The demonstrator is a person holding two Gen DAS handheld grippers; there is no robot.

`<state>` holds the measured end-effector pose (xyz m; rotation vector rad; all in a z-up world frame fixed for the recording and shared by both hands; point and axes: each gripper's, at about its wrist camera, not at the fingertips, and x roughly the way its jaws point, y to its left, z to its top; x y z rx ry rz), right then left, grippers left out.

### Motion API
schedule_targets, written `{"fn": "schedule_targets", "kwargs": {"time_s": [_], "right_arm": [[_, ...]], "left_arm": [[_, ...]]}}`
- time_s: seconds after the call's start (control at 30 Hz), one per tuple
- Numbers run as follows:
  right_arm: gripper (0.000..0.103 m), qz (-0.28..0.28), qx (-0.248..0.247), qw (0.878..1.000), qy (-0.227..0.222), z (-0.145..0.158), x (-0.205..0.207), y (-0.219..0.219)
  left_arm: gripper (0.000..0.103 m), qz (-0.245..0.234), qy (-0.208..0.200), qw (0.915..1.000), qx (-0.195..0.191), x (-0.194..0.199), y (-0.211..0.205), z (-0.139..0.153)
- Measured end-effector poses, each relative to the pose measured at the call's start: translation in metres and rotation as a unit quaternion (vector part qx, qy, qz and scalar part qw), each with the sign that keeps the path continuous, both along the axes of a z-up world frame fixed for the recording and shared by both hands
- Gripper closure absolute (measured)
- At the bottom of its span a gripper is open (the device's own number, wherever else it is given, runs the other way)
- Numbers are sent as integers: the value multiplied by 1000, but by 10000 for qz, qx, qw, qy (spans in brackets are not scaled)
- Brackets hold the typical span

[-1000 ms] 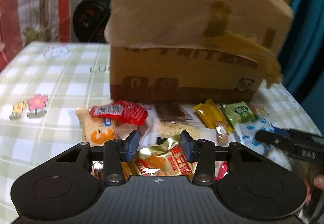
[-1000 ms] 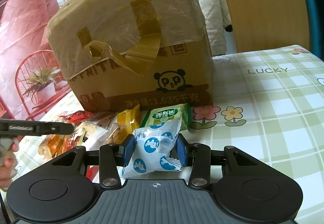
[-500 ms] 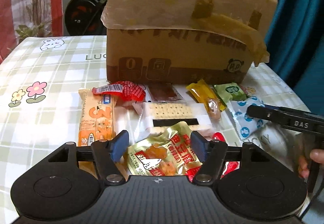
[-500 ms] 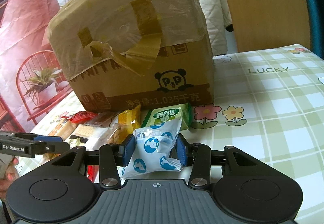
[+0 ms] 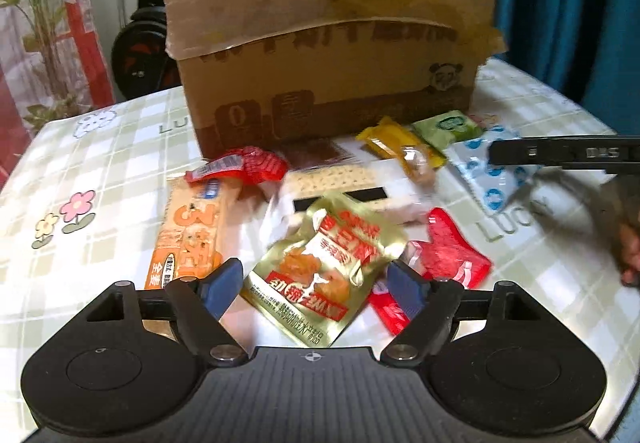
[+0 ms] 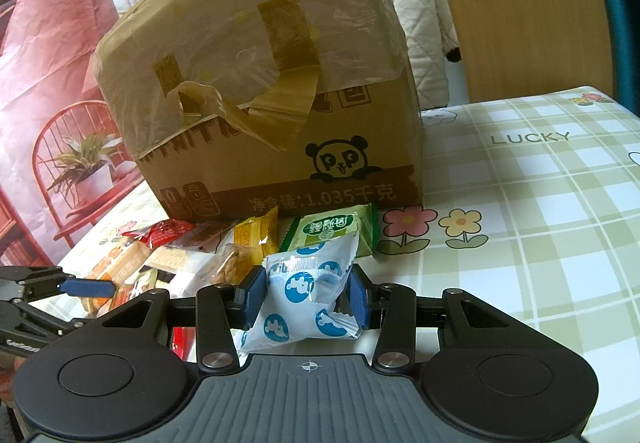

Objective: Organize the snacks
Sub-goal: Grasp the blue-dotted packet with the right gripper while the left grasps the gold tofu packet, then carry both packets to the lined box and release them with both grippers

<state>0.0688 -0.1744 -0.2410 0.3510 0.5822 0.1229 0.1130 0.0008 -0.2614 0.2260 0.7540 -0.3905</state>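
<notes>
My left gripper (image 5: 316,289) is open. A gold snack pouch (image 5: 320,271) lies loose on the table between its spread fingers. My right gripper (image 6: 306,301) is shut on a white packet with blue dots (image 6: 308,299); that packet also shows in the left wrist view (image 5: 490,179). Around the pouch lie an orange cracker pack (image 5: 188,235), a red wrapper (image 5: 240,165), a white biscuit pack (image 5: 352,191), a red packet (image 5: 448,255), a yellow packet (image 5: 404,151) and a green packet (image 6: 332,229).
A taped cardboard box (image 6: 264,115) with a panda print stands behind the snacks on the green checked tablecloth (image 6: 540,227). A wooden chair back (image 6: 516,3) stands behind the table on the right. An exercise bike (image 5: 138,39) is behind the table's left side.
My left gripper has opened wide and let go of the gold pouch, which now lies on the table. My right gripper has kept still, holding the blue-dotted packet.
</notes>
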Motion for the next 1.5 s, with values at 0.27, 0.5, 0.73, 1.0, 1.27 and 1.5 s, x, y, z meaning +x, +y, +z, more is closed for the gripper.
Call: {"fn": "schedule_targets", "kwargs": {"time_s": [0.27, 0.5, 0.73, 1.0, 1.27, 1.5], "right_arm": [[63, 0, 5, 10000, -2, 0, 0, 0], [63, 10, 38, 10000, -7, -1, 0, 0], [63, 10, 52, 10000, -9, -1, -1, -1], [63, 23, 81, 9999, -55, 0, -3, -1], [66, 16, -33, 9999, -134, 9, -7, 2], [66, -54, -82, 9990, -425, 35, -26, -3]], "left_arm": [[21, 608, 82, 9979, -189, 24, 0, -1], [30, 572, 42, 9982, -196, 12, 5, -1], [46, 613, 60, 9965, -565, 0, 11, 7], [46, 959, -254, 9922, -755, -13, 14, 25], [46, 1076, -467, 9882, -987, -19, 20, 50], [46, 1141, -768, 9842, -1113, -23, 20, 75]]}}
